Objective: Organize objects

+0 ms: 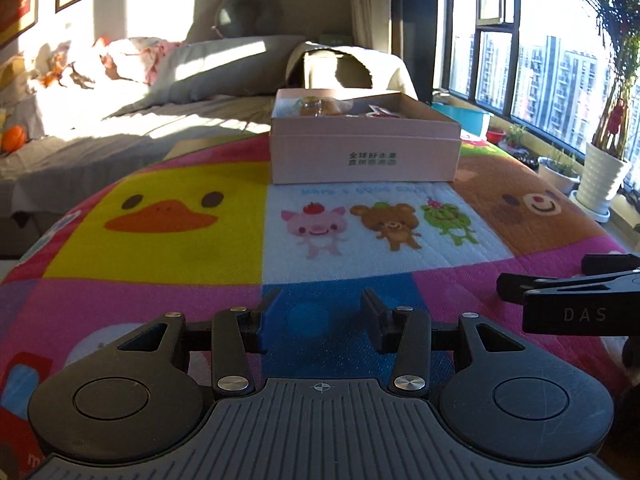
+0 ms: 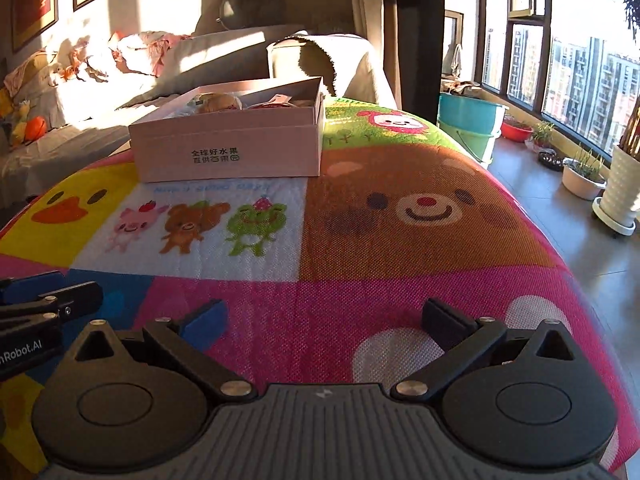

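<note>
Left wrist view: box (image 1: 364, 152) with green Chinese print upper centre, well beyond spread, empty left claw (image 1: 318, 316), "DAS" on right claw (image 1: 568, 300) at right edge; right wrist view: box (image 2: 228, 148) upper left, right claw (image 2: 324, 320) spread wide, "Robot.AI" on left claw (image 2: 48, 304).

The box (image 1: 364, 148) wall hides most of its contents; only blurred tops show above the rim at centre. The right gripper (image 1: 576, 296) is cut off by the right edge, the planter (image 2: 622, 192) likewise.
</note>
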Available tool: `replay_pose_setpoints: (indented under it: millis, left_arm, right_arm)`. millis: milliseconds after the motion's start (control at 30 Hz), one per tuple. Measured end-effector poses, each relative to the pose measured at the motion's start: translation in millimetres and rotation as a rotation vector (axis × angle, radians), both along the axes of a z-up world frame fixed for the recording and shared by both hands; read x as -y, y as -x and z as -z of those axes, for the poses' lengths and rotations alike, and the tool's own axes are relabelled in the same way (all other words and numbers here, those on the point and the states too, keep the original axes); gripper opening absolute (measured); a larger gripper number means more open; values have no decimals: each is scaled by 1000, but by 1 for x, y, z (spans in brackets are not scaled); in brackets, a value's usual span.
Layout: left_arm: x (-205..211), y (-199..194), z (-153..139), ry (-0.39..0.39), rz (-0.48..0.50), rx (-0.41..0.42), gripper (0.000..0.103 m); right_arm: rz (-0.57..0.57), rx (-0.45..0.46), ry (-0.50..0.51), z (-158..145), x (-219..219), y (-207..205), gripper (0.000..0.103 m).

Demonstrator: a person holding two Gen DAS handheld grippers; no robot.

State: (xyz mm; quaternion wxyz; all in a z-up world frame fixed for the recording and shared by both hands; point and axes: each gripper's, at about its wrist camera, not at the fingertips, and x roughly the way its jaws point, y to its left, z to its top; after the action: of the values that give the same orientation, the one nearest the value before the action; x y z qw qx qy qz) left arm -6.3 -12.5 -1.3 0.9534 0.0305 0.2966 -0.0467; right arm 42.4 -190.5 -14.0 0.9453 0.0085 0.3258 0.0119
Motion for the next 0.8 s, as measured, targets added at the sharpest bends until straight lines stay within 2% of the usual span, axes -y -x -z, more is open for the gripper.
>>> replay_pose_setpoints:
  millis: [67,133,200,333,467,600,800]
  left_arm:
    - [2,5,1,-10,-7,3,45]
    - [4,3,1,3,-11,1,45]
    - [7,2,1,-16,-13,1,46]
    - [8,3,1,-12,-15,1,46]
    - [7,6,1,2,-23,-3,46]
    - [5,6,1,19,-25,-5,46]
    - [4,7,1,27,-27,-6,46]
  right_arm:
    - [-16,10,48,-1,-10,5,103]
    - [-94,22,102,-3,-23,8,103]
    - [-107,26,120,-3,-26,5,103]
    - [-85,13,-9,0,-6,-3,103]
    - [-63,17,52,0,-13,-5,103]
    - [-73,8,7,1,-6,-9,103]
    - [-75,7,14,2,-8,-8,103]
